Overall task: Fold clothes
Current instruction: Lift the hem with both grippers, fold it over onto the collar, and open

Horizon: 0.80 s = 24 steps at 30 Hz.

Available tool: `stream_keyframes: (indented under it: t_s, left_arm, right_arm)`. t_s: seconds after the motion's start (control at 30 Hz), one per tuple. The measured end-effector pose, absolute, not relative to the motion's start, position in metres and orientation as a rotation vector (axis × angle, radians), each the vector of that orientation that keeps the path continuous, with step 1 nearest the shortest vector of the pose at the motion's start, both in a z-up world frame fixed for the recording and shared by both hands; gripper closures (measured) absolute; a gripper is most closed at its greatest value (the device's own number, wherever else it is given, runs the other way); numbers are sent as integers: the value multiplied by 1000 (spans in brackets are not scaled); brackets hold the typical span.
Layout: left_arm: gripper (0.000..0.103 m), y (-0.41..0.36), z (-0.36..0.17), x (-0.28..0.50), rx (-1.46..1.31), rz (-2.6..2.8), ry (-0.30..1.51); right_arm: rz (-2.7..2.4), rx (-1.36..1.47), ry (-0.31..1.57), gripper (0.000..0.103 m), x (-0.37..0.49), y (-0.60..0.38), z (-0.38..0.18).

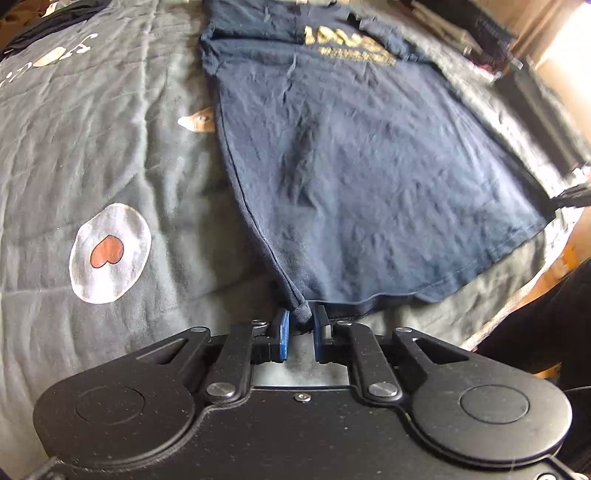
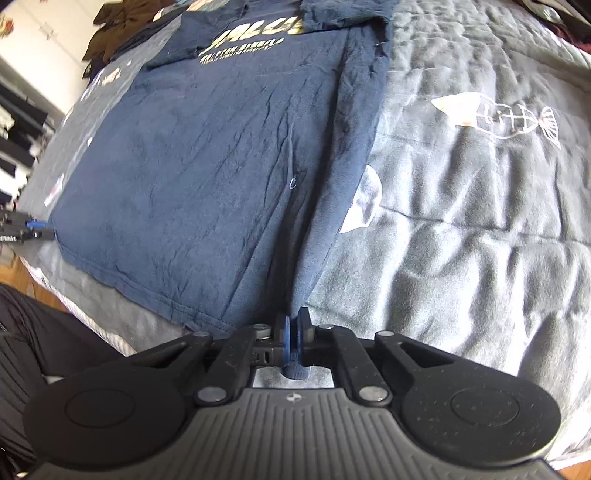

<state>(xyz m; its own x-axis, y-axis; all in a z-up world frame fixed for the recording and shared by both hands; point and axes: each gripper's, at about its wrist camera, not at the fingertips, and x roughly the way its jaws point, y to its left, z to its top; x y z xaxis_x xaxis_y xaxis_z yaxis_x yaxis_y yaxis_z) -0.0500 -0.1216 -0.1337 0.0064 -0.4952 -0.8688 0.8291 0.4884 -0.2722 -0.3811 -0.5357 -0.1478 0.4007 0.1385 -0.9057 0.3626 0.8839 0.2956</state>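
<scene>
Navy T-shirt lies spread flat on a grey quilt, gold lettering at the far end, hem nearest the cameras. Both sleeves appear folded inward over the chest area. Left gripper: blue pads closed on the shirt's near-left hem corner, fabric bunched betw. the pads; side seam runs away from the grip toward the shoulder. Right gripper: pads pinched tight on the near-right hem corner, a roll of cloth poking through below the fingers; a ridge of raised fabric runs up from the grip. Each gripper shows at the frame edge of the other's view, at opposite hem corners, well apart. Hem betw. them lies close to the near edge of the bed. Quilt carries printed motifs: heart in a white oval, fish-skeleton outline. Dark clothing pile at far corner. Person's dark-trousered leg beside the bed edge.
</scene>
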Motion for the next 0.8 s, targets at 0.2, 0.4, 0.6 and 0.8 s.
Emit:
stream_keyframes:
  t_s: [0.2, 0.4, 0.6, 0.8]
  left_arm:
    - [78, -130, -142, -42, 331, -1024, 1213]
    - [53, -134, -149, -44, 299, -1033, 1217]
    - [88, -131, -142, -46, 273, -1068, 1188]
    - [90, -127, -113, -47, 178, -1141, 1115]
  right_arm:
    - [-157, 535, 1170, 97, -382, -539, -150]
    - [-165, 575, 1177, 93, -383, -543, -153]
    - [-174, 550, 1170, 99, -384, -538, -145]
    - [-164, 687, 1024, 99, -394, -553, -118]
